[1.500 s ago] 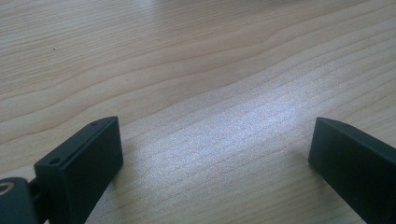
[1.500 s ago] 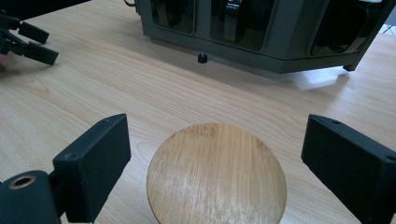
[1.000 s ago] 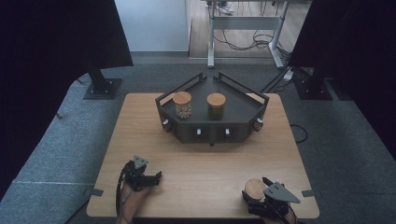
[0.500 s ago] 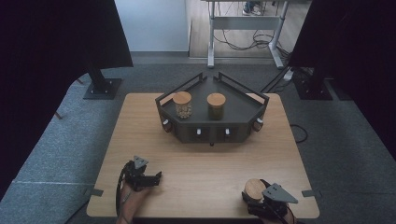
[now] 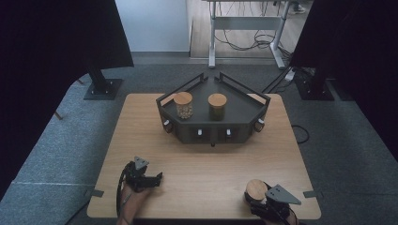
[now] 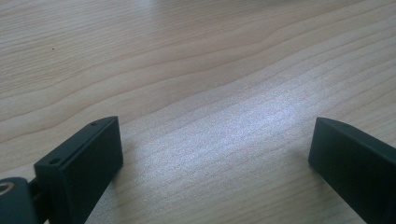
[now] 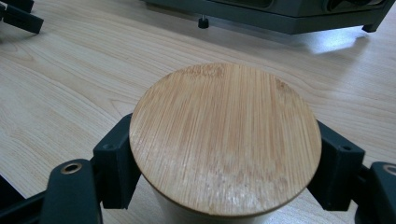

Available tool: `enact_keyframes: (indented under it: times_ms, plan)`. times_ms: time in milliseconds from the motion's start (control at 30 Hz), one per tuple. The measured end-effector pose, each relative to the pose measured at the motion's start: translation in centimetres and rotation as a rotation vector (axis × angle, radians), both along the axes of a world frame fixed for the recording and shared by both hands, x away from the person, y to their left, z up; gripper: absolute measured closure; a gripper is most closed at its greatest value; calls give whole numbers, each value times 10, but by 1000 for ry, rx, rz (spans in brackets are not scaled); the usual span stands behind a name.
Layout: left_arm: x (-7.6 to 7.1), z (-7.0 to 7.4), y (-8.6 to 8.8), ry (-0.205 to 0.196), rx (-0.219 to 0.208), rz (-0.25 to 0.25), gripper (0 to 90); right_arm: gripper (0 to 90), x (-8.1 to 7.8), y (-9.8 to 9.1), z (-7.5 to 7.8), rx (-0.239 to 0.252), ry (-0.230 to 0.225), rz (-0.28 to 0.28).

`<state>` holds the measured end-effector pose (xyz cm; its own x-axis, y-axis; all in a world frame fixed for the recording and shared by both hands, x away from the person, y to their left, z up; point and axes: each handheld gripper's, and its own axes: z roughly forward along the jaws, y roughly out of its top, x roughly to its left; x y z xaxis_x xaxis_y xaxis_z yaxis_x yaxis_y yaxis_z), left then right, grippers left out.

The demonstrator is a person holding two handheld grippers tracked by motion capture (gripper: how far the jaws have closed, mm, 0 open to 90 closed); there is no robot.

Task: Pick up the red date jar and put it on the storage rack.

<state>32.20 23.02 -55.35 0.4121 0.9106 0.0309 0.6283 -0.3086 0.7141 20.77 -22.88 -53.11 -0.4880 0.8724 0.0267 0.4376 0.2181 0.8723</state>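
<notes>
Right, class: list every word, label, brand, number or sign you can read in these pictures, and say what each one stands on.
None: no readable text shows anywhere.
Jar with a bamboo lid between the right gripper's jaws: plain wood grain, no label.
Two jars on the black tray: no label legible.
White knobs on the tray front: too small to tell any marks.
Wooden table: bare.

Wooden table (image 5: 202,159), black tray (image 5: 244,112), lidded jar (image 5: 256,189)

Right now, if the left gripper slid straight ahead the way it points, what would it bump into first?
Probably nothing soon: the left gripper faces bare table between open jaws, and depth beyond is unclear.
</notes>
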Motion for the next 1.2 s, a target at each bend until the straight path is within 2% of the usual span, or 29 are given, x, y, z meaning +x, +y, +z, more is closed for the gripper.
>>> enact_keyframes:
  times_ms: [333,600,1200]
  plan:
    - [0,0,0,0,0,0,26,241,0,3,11,6,-23,0]
    - [0,0,0,0,-1,0,26,242,6,2,20,7,-28,-25]
    - [0,0,0,0,0,-1,25,241,34,0,42,19,-26,-74]
